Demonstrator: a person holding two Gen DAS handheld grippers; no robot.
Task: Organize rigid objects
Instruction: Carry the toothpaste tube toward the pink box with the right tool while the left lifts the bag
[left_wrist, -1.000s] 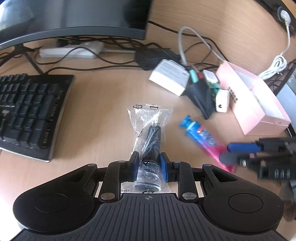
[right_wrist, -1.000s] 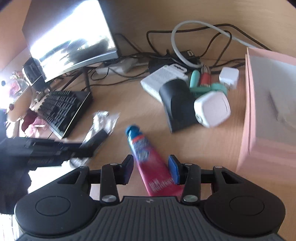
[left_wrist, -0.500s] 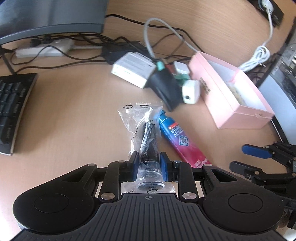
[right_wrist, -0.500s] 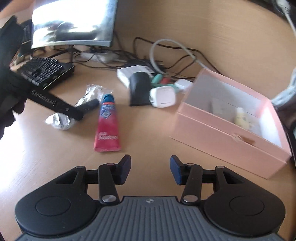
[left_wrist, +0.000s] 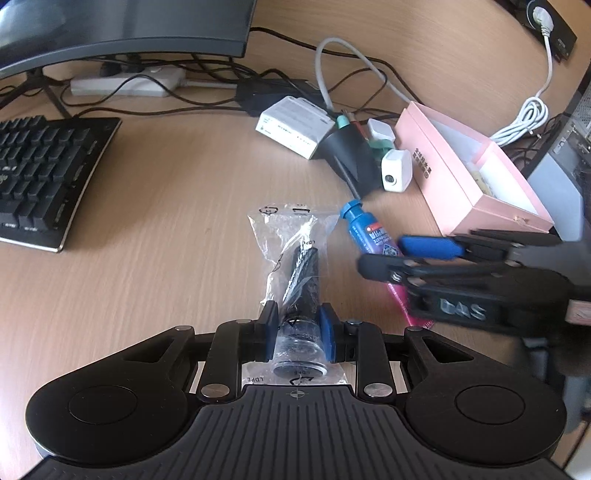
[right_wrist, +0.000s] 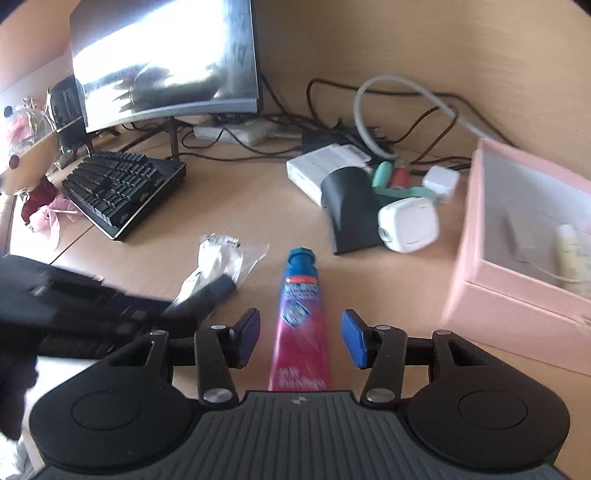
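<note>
A black cylindrical part in a clear plastic bag (left_wrist: 301, 269) lies on the wooden desk, and my left gripper (left_wrist: 298, 328) is shut on its near end. To its right lies a red tube with a blue cap (left_wrist: 364, 229). My right gripper (right_wrist: 301, 336) straddles that tube (right_wrist: 299, 295); its jaws are opening and the pads stand clear of it on both sides. From the left wrist, the right gripper (left_wrist: 391, 254) shows as a blurred shape over the tube. The bagged part (right_wrist: 218, 269) and the left gripper (right_wrist: 74, 306) sit left of the tube in the right wrist view.
An open pink box (right_wrist: 491, 295) with small items inside stands at the right. Behind the tube are a white charger (right_wrist: 408, 225), a black pouch (right_wrist: 351, 214) and a white carton (left_wrist: 291, 125). A keyboard (left_wrist: 40, 173), a monitor (right_wrist: 166, 59) and tangled cables fill the back.
My right gripper, drawn back toward the pink box half a second ago, has returned over the red tube with its jaws wider. The left gripper keeps its grip on the bagged part.
</note>
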